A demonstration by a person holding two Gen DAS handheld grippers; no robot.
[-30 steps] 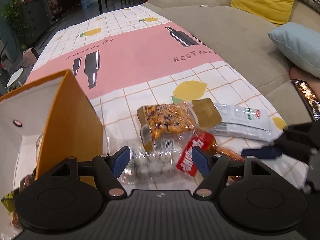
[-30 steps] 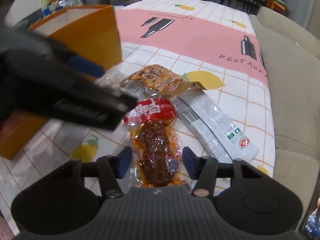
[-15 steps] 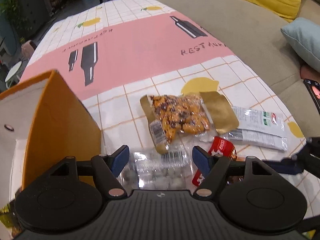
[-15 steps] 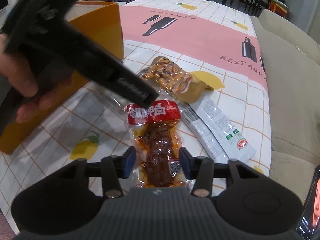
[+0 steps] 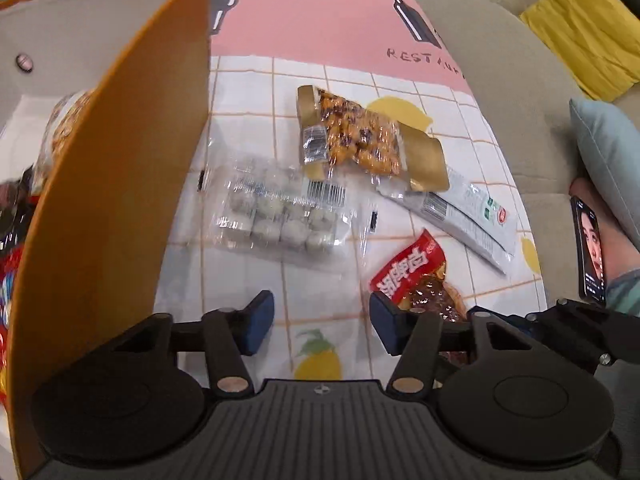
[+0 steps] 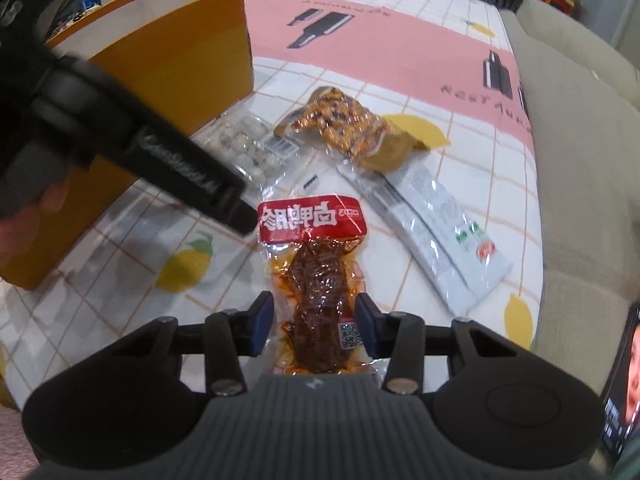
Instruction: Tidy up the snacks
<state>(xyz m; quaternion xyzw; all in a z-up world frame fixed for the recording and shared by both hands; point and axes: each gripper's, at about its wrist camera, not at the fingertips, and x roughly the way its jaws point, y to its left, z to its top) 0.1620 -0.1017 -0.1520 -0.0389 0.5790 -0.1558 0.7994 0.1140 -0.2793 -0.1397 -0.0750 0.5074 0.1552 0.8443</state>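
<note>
Straddling the red meat packet [image 6: 320, 280] with my right gripper [image 6: 315, 326], fingers open either side, nothing clamped yet.
Closing on slick film alone may let it slip; my left gripper [image 5: 322, 322] hangs open, empty, just left.

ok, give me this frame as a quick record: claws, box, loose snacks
left claw: open, empty, above bare tablecloth near the box
right claw: open, fingers either side of the red-label meat pack, not visibly clamped
orange box: open, left side of table, some snacks already inside
loose on tablecloth: clear tray of white balls, gold-edged nut pack, white stick pack, the meat pack
overlap: nut pack lies over one end of the stick pack
</note>
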